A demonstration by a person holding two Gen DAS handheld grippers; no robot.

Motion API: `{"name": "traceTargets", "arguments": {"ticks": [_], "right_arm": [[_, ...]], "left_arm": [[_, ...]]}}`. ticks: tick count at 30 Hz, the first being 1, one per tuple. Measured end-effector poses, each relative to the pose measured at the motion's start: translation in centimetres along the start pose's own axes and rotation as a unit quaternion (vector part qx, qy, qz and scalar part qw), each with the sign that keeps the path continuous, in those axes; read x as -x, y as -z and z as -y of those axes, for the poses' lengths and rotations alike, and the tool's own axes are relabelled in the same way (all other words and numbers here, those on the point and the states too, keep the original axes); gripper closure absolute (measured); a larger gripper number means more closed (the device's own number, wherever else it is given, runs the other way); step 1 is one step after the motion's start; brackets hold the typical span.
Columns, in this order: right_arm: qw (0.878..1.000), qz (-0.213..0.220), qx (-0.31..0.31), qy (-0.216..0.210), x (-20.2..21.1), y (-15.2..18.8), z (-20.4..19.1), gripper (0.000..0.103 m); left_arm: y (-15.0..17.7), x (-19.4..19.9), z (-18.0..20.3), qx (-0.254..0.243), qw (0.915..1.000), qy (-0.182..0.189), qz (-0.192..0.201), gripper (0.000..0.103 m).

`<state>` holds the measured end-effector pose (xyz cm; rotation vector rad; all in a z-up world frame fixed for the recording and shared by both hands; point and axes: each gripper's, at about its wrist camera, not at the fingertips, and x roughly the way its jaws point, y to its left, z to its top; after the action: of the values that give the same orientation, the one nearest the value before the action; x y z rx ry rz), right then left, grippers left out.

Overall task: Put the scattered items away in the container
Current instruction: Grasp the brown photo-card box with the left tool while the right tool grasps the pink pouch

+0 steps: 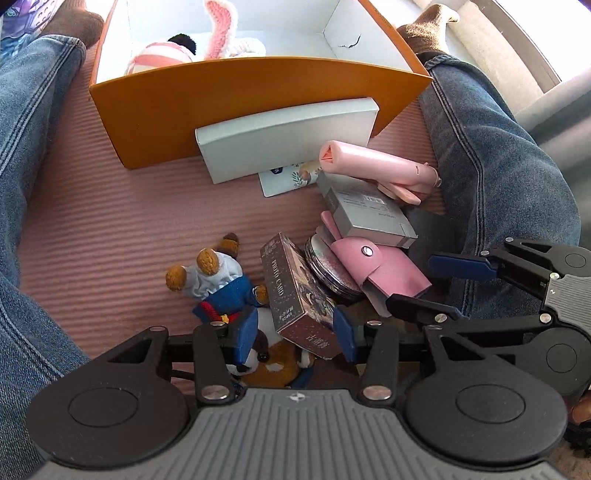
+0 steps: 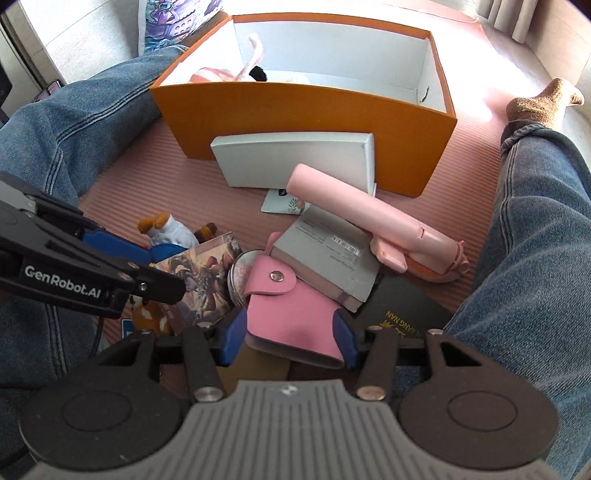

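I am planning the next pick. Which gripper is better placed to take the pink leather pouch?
Probably the right gripper: its open fingers already straddle the pink leather pouch. The left gripper is open around the photo card box instead.

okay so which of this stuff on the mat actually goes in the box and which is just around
For the job:
orange box
photo card box
pink pouch
pink fan
grey carton
white box
bear doll

Just around:
pink mat
patterned cushion
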<state>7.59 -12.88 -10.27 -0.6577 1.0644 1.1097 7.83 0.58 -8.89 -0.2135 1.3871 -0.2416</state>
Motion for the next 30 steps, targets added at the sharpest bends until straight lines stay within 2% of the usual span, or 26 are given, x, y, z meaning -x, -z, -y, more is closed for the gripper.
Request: {"name": "traceTargets", "arguments": {"ticks": [3,8,10,13,16,21,25,30], "right_arm": [[0.999,-0.022,0.028,0.011,-1.2,0.2,-0.9,0.048],[0.998,-0.032,0.053,0.028,-2.3,0.1,-1.4,0.039],[0.997,-0.039,0.054,0.039,-2.8,0.0,-1.5,0.039],[0.997,-0.039,0.056,0.042,-2.7,-0.1,-1.7,0.043],[0.998,-0.028,0.047,0.030,-1.8,-0.2,-1.4,0.053],[0.998,-0.012,0.049,0.037,-0.2,-0.6,-0.7,0.059],[0.996,-0.005,0.065,0.054,-0.6,-0.8,-0.8,0.061],[0.996,-0.008,0.083,0.044,-1.6,-0.9,-1.6,0.061]], "left_arm": [[-0.1,-0.9,-0.3,0.012,0.9997,0.013,-0.014,0.050],[-0.4,-1.8,-0.2,0.019,0.9994,0.023,-0.016,0.050],[-0.5,-2.0,-0.1,0.018,0.9995,0.022,-0.015,0.054],[-0.5,-1.7,-0.1,0.016,0.9996,0.021,-0.009,0.060],[-0.4,-1.2,0.0,0.014,0.9995,0.029,-0.003,0.066],[-0.6,-1.1,0.4,0.003,0.9995,0.030,0.004,0.068],[-0.9,-1.6,0.6,0.001,0.9995,0.033,0.000,0.065],[-1.0,-2.9,0.9,-0.013,0.9998,-0.017,-0.004,0.066]]}}
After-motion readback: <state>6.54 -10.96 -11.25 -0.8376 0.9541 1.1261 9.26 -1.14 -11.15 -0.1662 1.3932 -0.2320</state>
